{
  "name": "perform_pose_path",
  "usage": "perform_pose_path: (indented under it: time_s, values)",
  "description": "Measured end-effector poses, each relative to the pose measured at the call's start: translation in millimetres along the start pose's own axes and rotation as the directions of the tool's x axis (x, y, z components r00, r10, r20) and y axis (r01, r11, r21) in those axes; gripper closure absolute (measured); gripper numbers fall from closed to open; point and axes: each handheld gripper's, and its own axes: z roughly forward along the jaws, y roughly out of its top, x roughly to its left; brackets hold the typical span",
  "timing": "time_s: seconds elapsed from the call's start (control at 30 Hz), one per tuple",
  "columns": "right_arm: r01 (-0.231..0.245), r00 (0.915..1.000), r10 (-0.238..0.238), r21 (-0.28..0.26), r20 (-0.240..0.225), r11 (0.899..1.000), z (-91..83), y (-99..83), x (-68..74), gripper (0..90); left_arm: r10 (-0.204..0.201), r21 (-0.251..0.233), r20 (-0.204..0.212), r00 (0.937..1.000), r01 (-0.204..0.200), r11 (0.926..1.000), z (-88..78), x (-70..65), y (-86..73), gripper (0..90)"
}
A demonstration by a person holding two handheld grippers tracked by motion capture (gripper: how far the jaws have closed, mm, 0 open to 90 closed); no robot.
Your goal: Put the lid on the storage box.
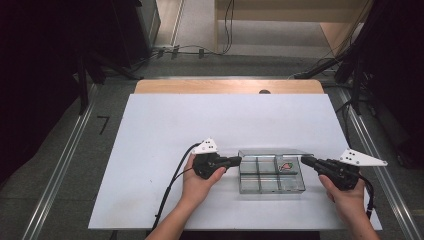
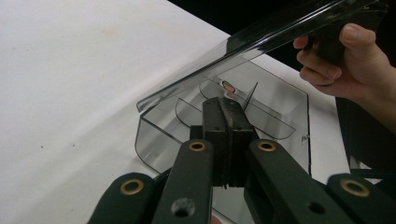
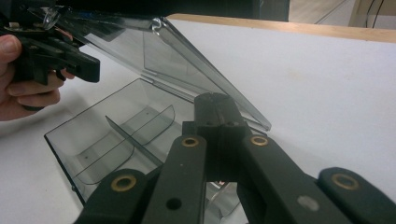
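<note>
The clear plastic compartment box (image 1: 271,176) lies long axis across the bench between 2 closed tools — left tool (image 1: 237,160), right tool (image 1: 305,161) — lid raised.

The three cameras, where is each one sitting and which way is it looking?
High view: sits above the near table edge, looking forward and down at the white table; both forearms, left gripper and right gripper show.
Left gripper view: rides the left gripper, looking along its shut jaws at the clear box; the other hand shows.
Right gripper view: rides the right gripper, looking along its shut jaws.
Shared: both gripper views show the box, its raised lid and the opposite hand.
</note>
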Motion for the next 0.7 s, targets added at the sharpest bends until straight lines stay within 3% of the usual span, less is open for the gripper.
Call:
perform_pose_path:
  time_s: [0.7]
  values:
    - [0.004, 1.0, -0.004, 0.013, -0.004, 1.0, -7.4, -8.8, 7.4, 87.9, -0.001, -0.017, 0.007, 1.0, 0.001, 0.9999, -2.0, -8.4, -9.3, 88.7]
